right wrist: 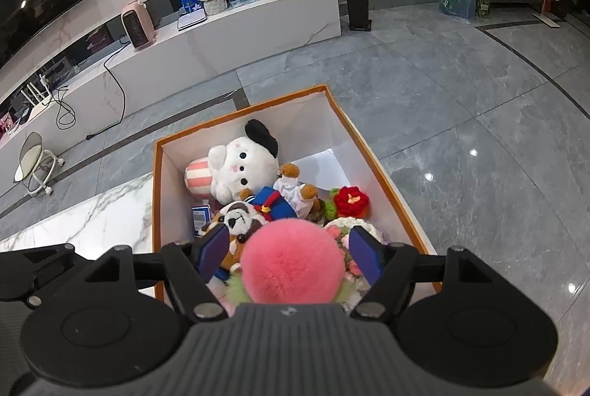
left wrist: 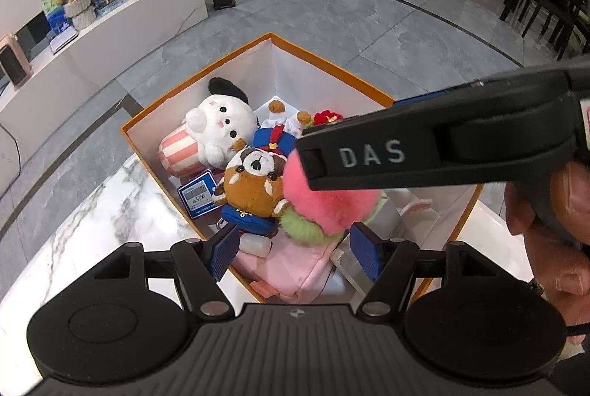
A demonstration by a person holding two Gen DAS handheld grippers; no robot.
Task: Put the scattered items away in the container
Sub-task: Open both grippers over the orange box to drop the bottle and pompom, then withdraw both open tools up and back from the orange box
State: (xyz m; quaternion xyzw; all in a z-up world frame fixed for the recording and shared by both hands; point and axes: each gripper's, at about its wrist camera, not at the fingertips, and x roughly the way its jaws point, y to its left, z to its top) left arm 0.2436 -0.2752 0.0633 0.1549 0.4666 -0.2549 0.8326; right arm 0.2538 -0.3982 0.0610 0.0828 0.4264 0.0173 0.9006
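The orange box (right wrist: 383, 160) held a white plush (right wrist: 241, 169), a brown plush (left wrist: 254, 189), and a red flower (right wrist: 352, 198). Both the left hand-held gripper (left wrist: 295, 254) and the right hand-held gripper (right wrist: 289, 254) hung spread apart over a pink pompom (right wrist: 291, 261).

Black left gripper (left wrist: 295, 250), blue ribbed pads (left wrist: 224, 254), silver screws, "DAS" lettering

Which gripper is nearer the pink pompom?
Right. The right gripper is open with the pink pompom between its fingers; the left gripper, also open, sits further back, nearer the orange box's near edge.
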